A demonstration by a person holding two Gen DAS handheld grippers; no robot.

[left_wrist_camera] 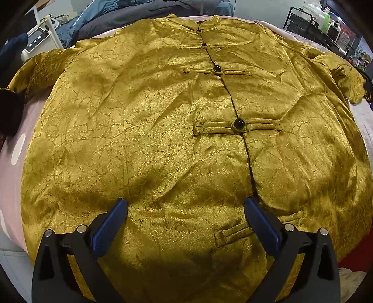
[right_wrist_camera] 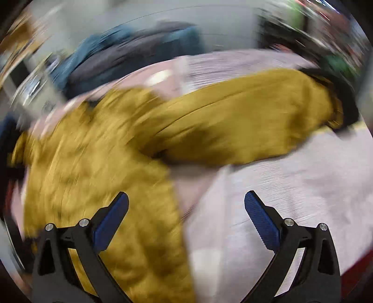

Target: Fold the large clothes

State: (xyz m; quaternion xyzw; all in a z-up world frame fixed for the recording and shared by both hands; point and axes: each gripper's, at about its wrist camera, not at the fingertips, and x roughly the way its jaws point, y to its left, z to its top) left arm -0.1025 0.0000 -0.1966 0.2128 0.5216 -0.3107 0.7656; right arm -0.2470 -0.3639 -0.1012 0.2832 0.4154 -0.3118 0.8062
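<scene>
A large shiny gold jacket (left_wrist_camera: 163, 130) with dark round buttons lies spread flat, front up, on a pink bed cover (left_wrist_camera: 14, 144). Its collar is at the far side and its sleeves reach out left and right. My left gripper (left_wrist_camera: 186, 205) is open and empty, just above the jacket's near hem. In the right wrist view, which is heavily motion-blurred, the jacket's body (right_wrist_camera: 98, 177) and its right sleeve (right_wrist_camera: 244, 121) show. My right gripper (right_wrist_camera: 186, 200) is open and empty, over the jacket's right side edge and the pink cover (right_wrist_camera: 291, 181).
Blue and grey bedding (left_wrist_camera: 112, 18) is piled beyond the collar. A white device (left_wrist_camera: 37, 39) stands at the far left. A black wire rack with bottles (left_wrist_camera: 324, 21) stands at the far right. A red surface (left_wrist_camera: 356, 258) shows at the near right.
</scene>
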